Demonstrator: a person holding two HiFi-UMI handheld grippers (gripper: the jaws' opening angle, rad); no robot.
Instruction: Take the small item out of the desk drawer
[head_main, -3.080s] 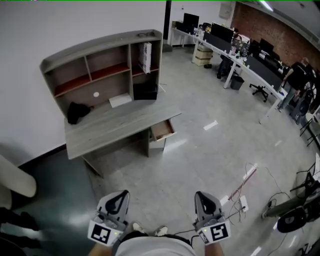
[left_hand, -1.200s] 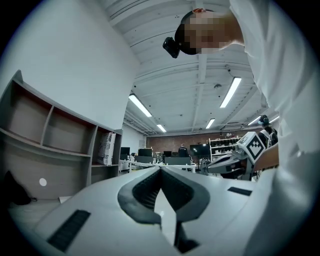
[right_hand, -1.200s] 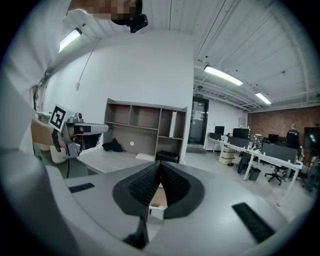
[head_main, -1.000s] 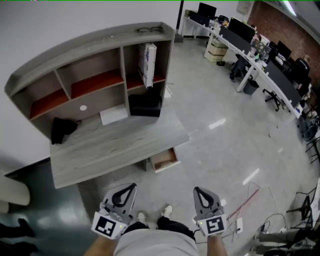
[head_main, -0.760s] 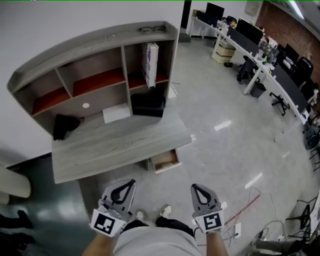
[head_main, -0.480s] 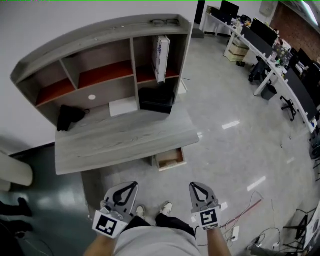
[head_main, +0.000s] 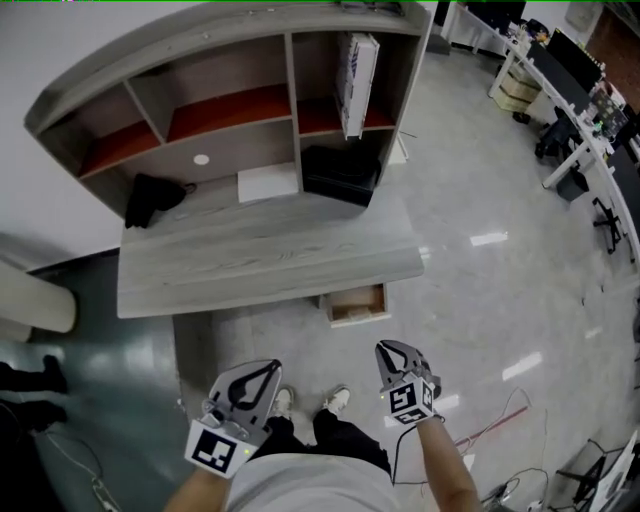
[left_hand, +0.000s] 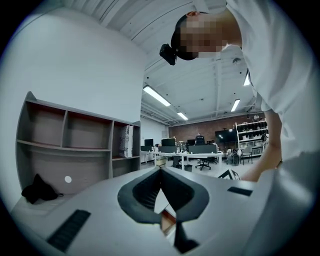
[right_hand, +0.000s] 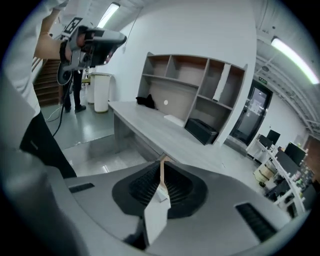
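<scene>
- Step in hand: approach to the drawer (head_main: 357, 303), which stands partly pulled out under the front edge of the table (head_main: 270, 265), right of its middle.
- Small item: judged to lie in the drawer. The pale inside is too small in the head view to show it.
- Right tool (head_main: 384, 348): jaws closed together, nothing between them, tilted down. It is the nearer of the two to the drawer and the likelier one for the pick.
- Advice: part the jaws before entering, and come in from the open front and above.
- Left tool (head_main: 268, 368): jaws closed, empty, held level above the person's shoes (head_main: 338, 400).
- In the way: the table top overhangs the back of the drawer, so probably only its front part can be reached from above. Pulling it further out may be needed.
- On the table: black cloth (head_main: 150, 200), white flat sheet (head_main: 268, 183), black box (head_main: 340, 175). All are well apart from the drawer.
- On the shelf: upright carton (head_main: 358, 70).
- Floor: red cable (head_main: 485, 428), off to the right, clear of the path.
</scene>
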